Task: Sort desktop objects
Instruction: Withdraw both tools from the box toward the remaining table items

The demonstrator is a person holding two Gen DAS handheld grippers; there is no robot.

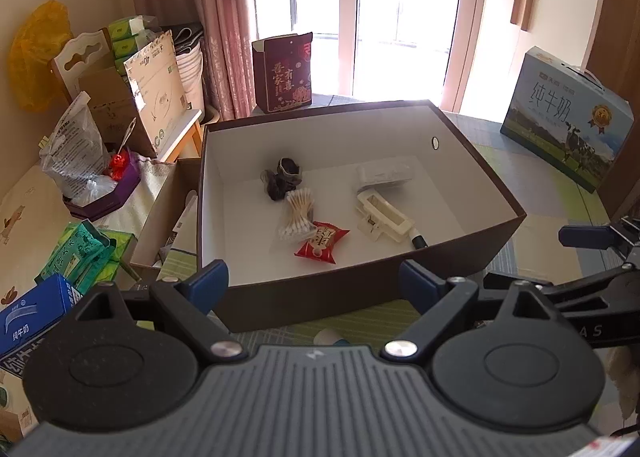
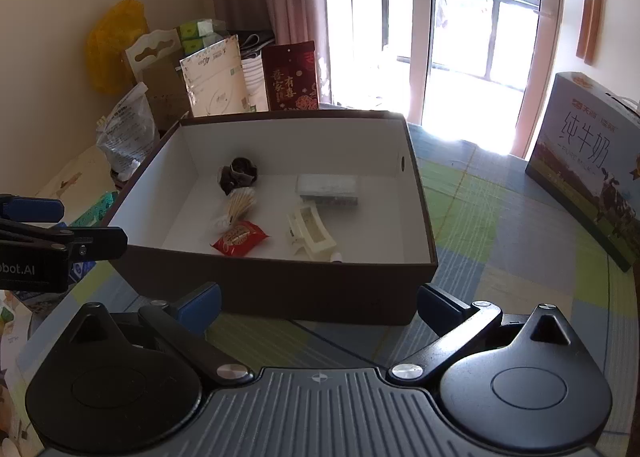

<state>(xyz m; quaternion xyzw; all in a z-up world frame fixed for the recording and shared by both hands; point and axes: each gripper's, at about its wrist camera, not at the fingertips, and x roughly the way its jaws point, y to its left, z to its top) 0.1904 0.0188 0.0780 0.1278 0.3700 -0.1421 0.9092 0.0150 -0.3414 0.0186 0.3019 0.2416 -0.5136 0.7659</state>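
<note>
Sorting looks basically done
Five bits sit in the box (image 1: 400, 273); both grippers, left (image 1: 316, 277) and right (image 2: 320, 303), at 6 o'clock, released, empty.

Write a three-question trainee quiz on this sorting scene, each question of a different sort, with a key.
1. True or false: the red snack packet lies inside the brown box.
2. What lies directly beside the packet? A) cotton swabs B) a spoon C) a mug
3. Fill in: both the left tongs and the right tongs are ____ and hold nothing.

Key: 1 true; 2 A; 3 open.
</note>
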